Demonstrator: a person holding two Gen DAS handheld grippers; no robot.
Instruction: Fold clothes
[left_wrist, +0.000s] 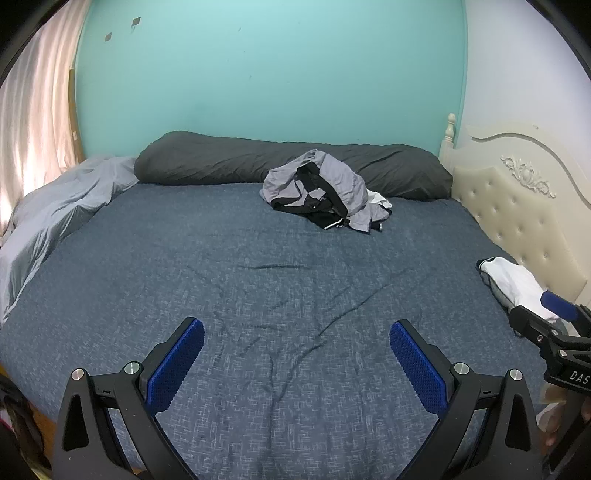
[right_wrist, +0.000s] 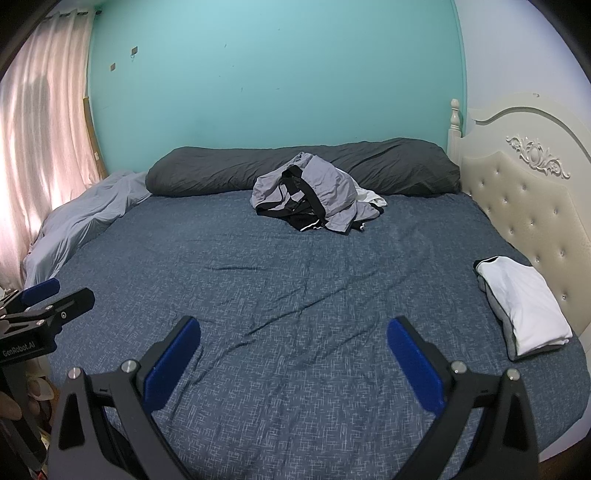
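**Two open hand-held grippers poised over a bed, ahead of the next garment to fold.**

The left hand-held gripper (left_wrist: 296, 341) and the right hand-held gripper (right_wrist: 293, 338) both hover low over the bed (left_wrist: 258, 295) with jaws spread wide and nothing between their ribbed blue pads (left_wrist: 177, 363). Straight ahead of both, well apart from them and just before the long dark-grey pillow (left_wrist: 221, 162), lies the crumpled pile of clothes (left_wrist: 325, 188): thin grey fabric with black bands and a white piece beneath. It looks light, limp and non-slippery; a pinch on a raised fold or a black hem would probably lift one garment free of the heap. To the right of the right hand-held gripper, near the tufted cream headboard (right_wrist: 524, 199), rests a folded white garment (right_wrist: 524, 302), flat and rectangular. The bed's blue cross-hatched sheet is softly creased.
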